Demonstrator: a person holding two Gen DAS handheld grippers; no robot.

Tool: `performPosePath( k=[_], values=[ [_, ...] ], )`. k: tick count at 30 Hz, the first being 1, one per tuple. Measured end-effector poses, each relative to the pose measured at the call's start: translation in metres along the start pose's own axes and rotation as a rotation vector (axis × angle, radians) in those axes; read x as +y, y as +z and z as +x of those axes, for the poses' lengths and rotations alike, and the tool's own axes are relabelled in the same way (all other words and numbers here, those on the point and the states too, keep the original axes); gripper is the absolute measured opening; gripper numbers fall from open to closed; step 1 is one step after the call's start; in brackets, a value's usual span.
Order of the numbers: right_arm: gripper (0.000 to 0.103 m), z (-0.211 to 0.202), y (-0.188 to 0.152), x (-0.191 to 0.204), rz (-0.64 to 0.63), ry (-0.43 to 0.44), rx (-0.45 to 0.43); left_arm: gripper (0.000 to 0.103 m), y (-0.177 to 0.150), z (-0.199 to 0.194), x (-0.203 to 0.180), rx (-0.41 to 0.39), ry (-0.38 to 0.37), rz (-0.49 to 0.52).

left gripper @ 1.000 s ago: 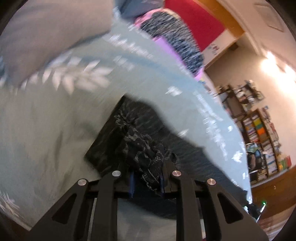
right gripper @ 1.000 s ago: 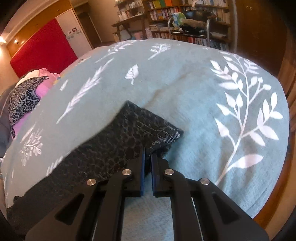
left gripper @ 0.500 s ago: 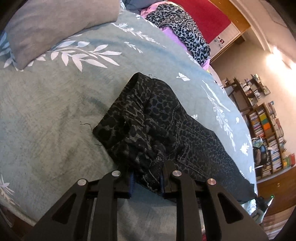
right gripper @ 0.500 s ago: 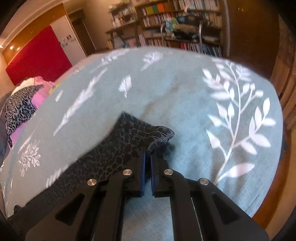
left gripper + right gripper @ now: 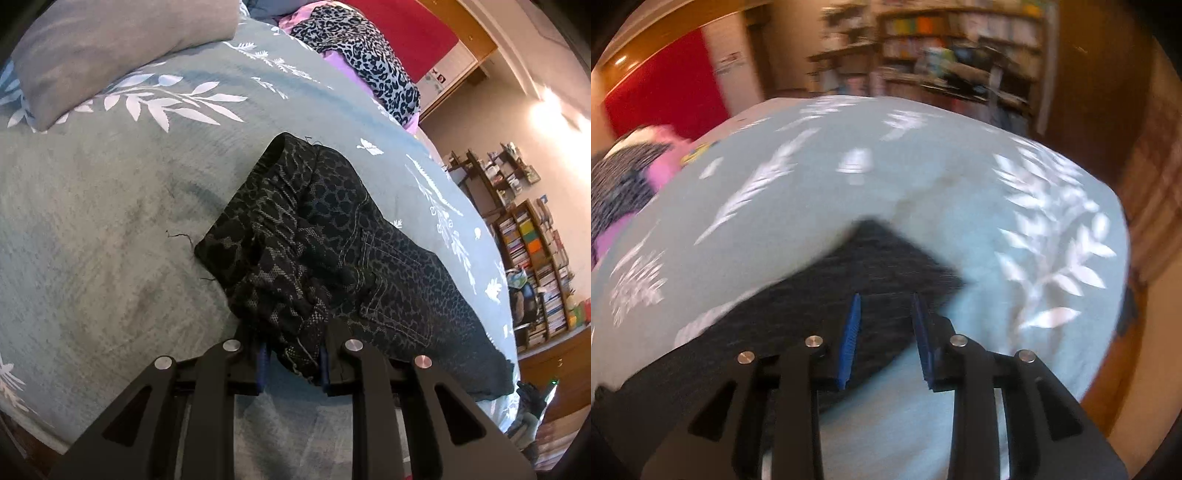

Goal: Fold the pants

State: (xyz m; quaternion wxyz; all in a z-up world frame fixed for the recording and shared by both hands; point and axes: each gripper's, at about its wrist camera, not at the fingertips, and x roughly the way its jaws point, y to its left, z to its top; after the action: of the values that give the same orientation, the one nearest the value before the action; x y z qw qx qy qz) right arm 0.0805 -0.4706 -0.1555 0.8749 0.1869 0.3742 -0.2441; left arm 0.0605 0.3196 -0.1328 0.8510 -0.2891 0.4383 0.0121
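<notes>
The pants [image 5: 343,258], dark with a leopard-ish print, were lying on the bed [image 5: 92,240], which had a teal cover with white leaf sprigs all over it. In the left wrist view the left gripper [image 5: 293,363] was clamped down on a bunched-up wad of the fabric at the near end, jaws pinched tight with the cloth squeezed between the blue pads, and the rest of the garment ran off toward the right with a back pocket and its stitching facing up. A grey pillow [image 5: 110,51] sat at the head of the bed in the upper left, and a pile of leopard-print and pink clothes [image 5: 365,62] was further back near a red panel [image 5: 402,29]. Bookshelves [image 5: 535,258] stood along the wall on the right. The right wrist view was pretty smeared with blur, but the right gripper [image 5: 886,332] had its jaws opening, blue pads clearly apart, and a corner of the pants [image 5: 886,266] lay flat on the bed beneath and ahead of it. I couldn't see the pads pressing on any cloth there, it just looked like the fabric was resting on the cover.
</notes>
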Motion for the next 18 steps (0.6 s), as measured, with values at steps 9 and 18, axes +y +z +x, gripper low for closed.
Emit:
performPosePath(
  k=[9, 18],
  values=[
    [0.030, -0.037, -0.075, 0.183, -0.408, 0.530, 0.156, 0.020, 0.006, -0.013, -0.007, -0.019, -0.022, 0.017],
    [0.030, -0.065, -0.161, 0.262, -0.650, 0.773, 0.313, 0.020, 0.013, -0.020, -0.024, -0.034, 0.001, 0.064]
  ],
)
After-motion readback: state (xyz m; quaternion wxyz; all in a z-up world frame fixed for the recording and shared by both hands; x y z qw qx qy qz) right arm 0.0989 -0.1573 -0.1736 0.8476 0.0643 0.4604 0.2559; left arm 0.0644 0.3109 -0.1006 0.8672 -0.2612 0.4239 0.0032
